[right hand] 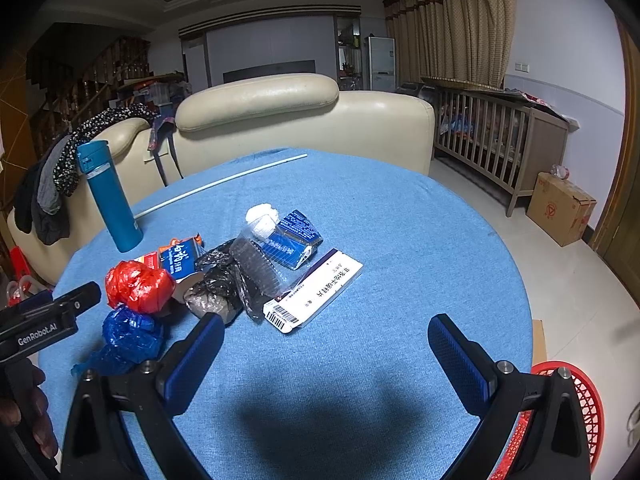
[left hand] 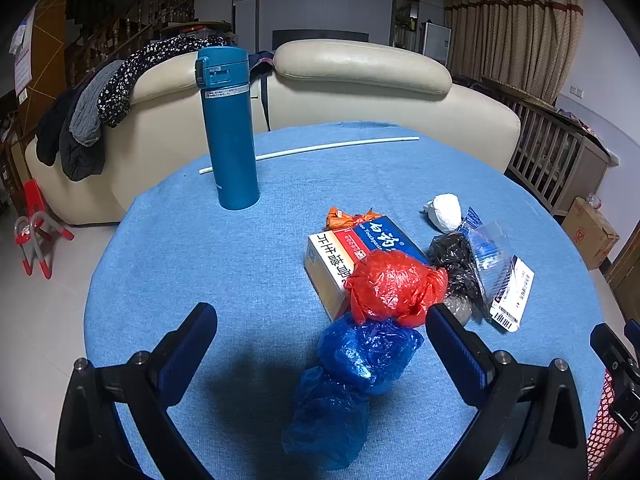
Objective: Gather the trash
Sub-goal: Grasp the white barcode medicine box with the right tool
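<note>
Trash lies on a round blue table: a crumpled blue plastic bag, a red plastic bag, a toothpaste box, a black bag, a white paper ball and a white barcode box. My left gripper is open, its fingers either side of the blue bag, above the table. My right gripper is open and empty over bare cloth, just in front of the white barcode box. The black bag, red bag and blue bag show at its left.
A tall teal flask stands at the table's back left, a thin white rod behind it. A red mesh basket sits below the table's right edge. A cream sofa is behind, a cardboard box on the floor right.
</note>
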The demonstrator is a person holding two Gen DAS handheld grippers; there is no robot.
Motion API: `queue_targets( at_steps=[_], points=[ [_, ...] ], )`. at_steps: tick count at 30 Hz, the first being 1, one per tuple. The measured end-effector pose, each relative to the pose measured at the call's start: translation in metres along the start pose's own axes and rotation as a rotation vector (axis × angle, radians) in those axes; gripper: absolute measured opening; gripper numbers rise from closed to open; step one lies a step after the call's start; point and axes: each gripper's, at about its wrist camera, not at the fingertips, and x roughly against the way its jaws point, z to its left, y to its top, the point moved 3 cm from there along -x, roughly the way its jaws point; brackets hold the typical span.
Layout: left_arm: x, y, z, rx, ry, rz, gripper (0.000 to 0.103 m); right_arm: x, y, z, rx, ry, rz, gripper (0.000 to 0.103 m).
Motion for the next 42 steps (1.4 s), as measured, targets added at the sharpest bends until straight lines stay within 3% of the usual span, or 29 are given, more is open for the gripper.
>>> queue_targets(
  at_steps=[15, 23, 28, 32, 42],
  points=[
    [0.002, -0.003, 0.001, 0.003, -0.002, 0.001, 0.103, -0.002, -0.002, -0.003, -0.012, 0.003, 0.017, 0.103],
    [-0.003, -0.013, 0.031, 0.048, 0.039, 0.022, 0.103, -0.045, -0.009, -0.036, -0.202, 0.041, 0.181, 0.103],
    [-0.009, -0.017, 0.042, 0.070, 0.046, 0.041, 0.103, -0.091, 0.002, -0.033, -0.292, 0.082, 0.291, 0.103],
    [-0.011, -0.019, 0.047, 0.065, 0.054, 0.042, 0.103, -0.117, 0.002, -0.019, -0.263, 0.060, 0.370, 0.103],
    [-0.023, -0.024, 0.045, 0.060, 0.039, 0.062, 0.103, -0.157, 0.002, 0.009, -0.208, 0.009, 0.412, 0.103]
  ],
)
